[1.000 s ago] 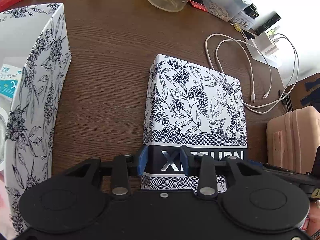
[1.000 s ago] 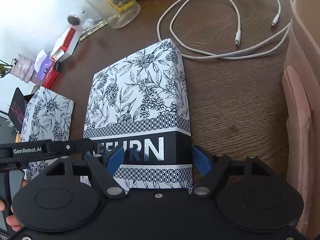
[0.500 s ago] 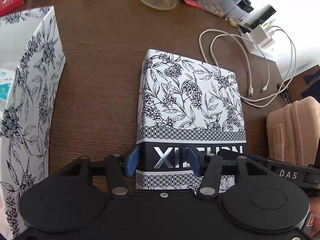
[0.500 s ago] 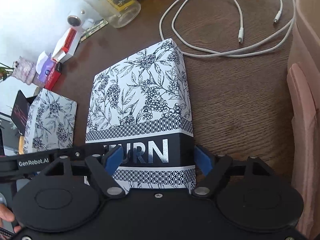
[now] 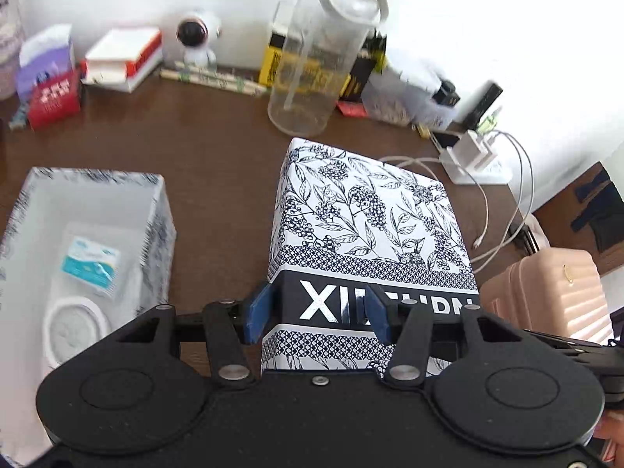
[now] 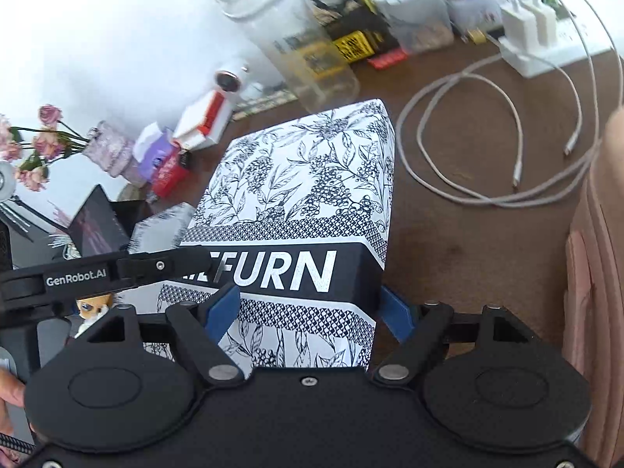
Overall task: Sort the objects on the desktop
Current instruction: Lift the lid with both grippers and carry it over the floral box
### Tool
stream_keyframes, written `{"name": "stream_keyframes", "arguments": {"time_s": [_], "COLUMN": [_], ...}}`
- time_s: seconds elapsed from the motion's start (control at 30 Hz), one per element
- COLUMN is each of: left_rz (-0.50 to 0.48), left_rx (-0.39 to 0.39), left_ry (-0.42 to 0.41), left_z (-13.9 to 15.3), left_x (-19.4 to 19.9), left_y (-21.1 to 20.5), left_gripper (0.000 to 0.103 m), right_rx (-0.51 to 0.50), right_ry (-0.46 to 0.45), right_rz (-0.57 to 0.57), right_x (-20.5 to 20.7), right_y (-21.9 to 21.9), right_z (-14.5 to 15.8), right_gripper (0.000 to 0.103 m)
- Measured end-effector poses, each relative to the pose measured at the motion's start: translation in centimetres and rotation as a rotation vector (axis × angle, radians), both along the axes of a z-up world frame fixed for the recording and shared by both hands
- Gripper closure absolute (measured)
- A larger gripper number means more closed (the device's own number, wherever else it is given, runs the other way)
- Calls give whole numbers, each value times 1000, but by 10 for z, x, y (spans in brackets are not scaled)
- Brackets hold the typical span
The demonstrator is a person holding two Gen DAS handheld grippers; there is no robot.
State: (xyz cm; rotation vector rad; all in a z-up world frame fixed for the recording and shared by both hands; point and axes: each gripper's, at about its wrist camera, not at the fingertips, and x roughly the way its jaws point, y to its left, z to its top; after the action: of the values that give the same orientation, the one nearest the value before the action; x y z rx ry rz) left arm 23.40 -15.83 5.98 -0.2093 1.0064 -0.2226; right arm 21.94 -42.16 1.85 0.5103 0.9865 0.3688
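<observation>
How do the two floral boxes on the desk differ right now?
The printed box is closed and held between the left hand-held gripper and the right hand-held gripper; the open box sits ungripped, showing white packets inside. The printed box carries a dark lettered band; no band shows on the open box. Both share the same dark floral print.

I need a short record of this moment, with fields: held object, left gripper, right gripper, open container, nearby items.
held object: white box lid with dark floral print and black band, tilted up off the brown wooden desk
left gripper: grips the lid's left corner
right gripper: grips the lid's right corner
open container: floral-print open box, holds a teal packet
nearby items: clear plastic bottle, white cables
</observation>
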Motion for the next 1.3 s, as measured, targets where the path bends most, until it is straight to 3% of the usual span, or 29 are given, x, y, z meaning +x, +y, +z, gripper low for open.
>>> {"name": "stream_keyframes", "arguments": {"time_s": [0.57,0.73,0.97,1.3], "left_rz": [135,172,191,131], "left_rx": [35,55,71,70], "left_ry": [-202,-228,-199,-114], "left_z": [63,75,68,28], "left_x": [-50,-58,-57,-41], "left_y": [72,104,155,208], "left_gripper": [51,51,51,51], "right_rx": [-18,-16,-20,-50], "right_ry": [-207,-241,-221,-138], "right_rz": [112,159,199,155], "right_x": [-18,-18,-21,-22], "right_y": [75,111,168,232], "right_z": [60,68,61,21], "right_gripper": [22,22,22,22]}}
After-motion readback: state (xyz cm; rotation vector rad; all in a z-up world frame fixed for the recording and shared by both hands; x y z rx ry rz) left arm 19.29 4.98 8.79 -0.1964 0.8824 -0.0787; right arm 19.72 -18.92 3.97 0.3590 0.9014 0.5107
